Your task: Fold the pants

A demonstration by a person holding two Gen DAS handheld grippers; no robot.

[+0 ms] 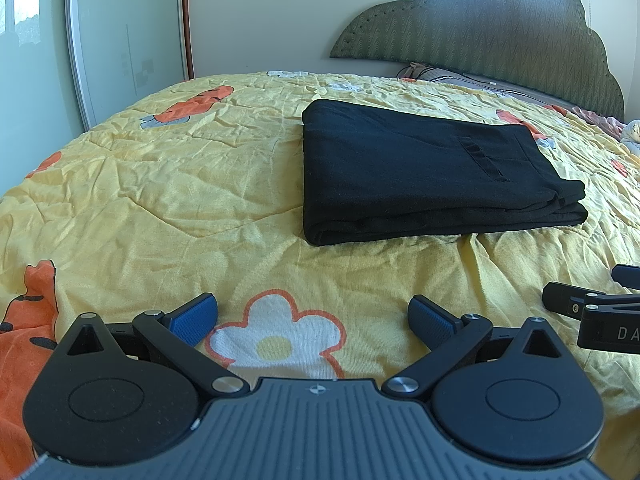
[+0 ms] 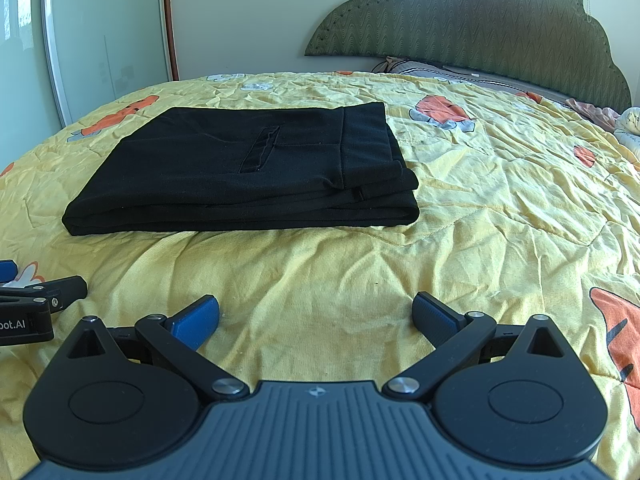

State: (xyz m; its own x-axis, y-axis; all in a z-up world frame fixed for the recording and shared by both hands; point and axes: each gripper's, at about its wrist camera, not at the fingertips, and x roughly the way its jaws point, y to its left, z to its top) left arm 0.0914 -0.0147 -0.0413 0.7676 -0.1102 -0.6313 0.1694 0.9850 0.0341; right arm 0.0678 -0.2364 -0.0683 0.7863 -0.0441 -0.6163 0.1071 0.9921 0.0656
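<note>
The black pants (image 1: 420, 176) lie folded into a flat rectangular stack on the yellow bedspread (image 1: 160, 184); they also show in the right wrist view (image 2: 248, 172), with a pocket slit on top. My left gripper (image 1: 312, 320) is open and empty, low over the bedspread, well short of the pants. My right gripper (image 2: 316, 320) is open and empty, also short of the pants. Each gripper appears at the edge of the other's view, the right one (image 1: 592, 308) and the left one (image 2: 36, 304).
A green scalloped headboard (image 1: 500, 28) stands at the far right with pillows (image 2: 424, 66) below it. A glass wardrobe door (image 1: 120, 32) is at the far left. The bedspread has orange and flower prints and many wrinkles.
</note>
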